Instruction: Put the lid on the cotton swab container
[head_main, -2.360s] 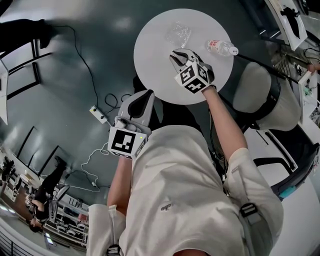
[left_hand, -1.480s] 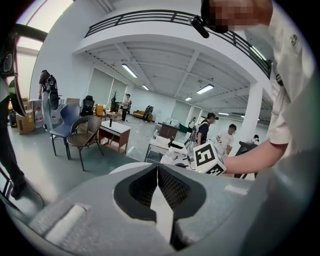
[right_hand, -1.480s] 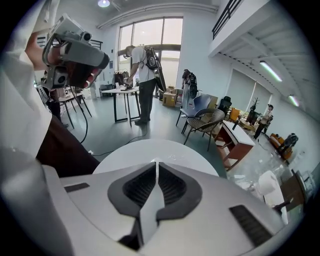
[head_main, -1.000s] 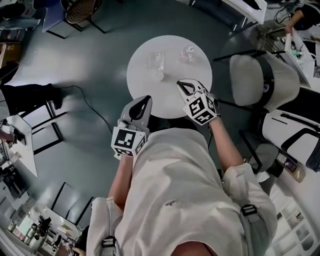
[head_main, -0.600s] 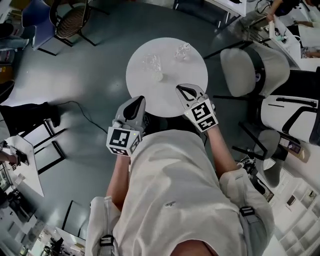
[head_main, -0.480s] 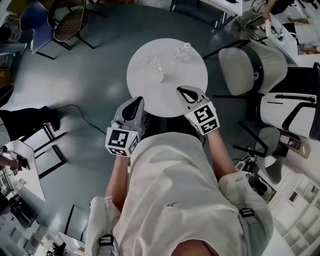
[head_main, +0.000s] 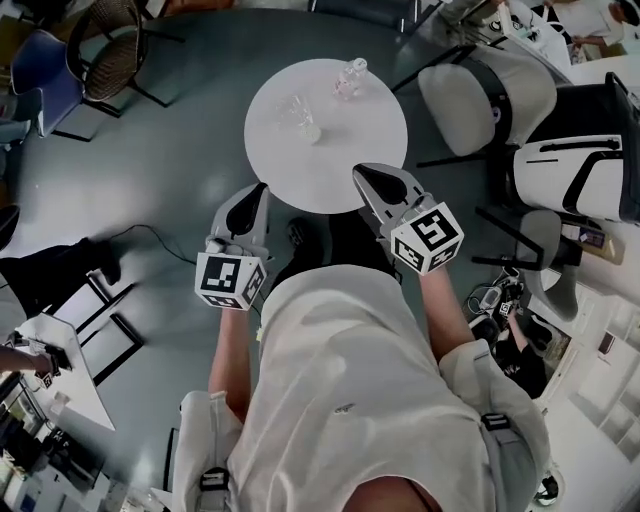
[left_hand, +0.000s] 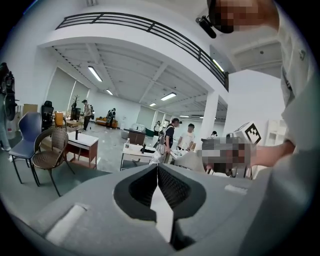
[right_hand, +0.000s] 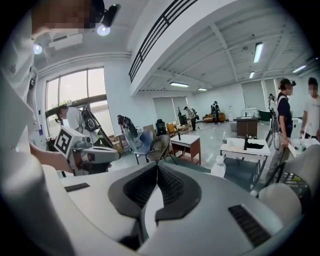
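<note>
In the head view a clear cotton swab container (head_main: 293, 108) stands on the far left part of a round white table (head_main: 350, 140). A small pale piece, perhaps its lid (head_main: 314, 134), lies just in front of it. My left gripper (head_main: 260, 190) hangs shut and empty beside the table's near left edge, over the floor. My right gripper (head_main: 362, 172) is shut and empty, its tip over the table's near right edge. Both are well short of the container. The left gripper (left_hand: 157, 167) and the right gripper (right_hand: 157, 167) each show their jaws closed together with nothing between them.
A clear water bottle (head_main: 349, 78) stands at the table's far edge. A grey padded chair (head_main: 490, 85) stands to the right, a wicker chair (head_main: 105, 30) and a blue chair (head_main: 30, 60) to the far left. A cable (head_main: 150, 235) runs across the floor. People and desks are far off.
Both grippers have drawn back from the table toward the person's body, still shut. The head view has shifted, so the table now sits farther up the picture.
</note>
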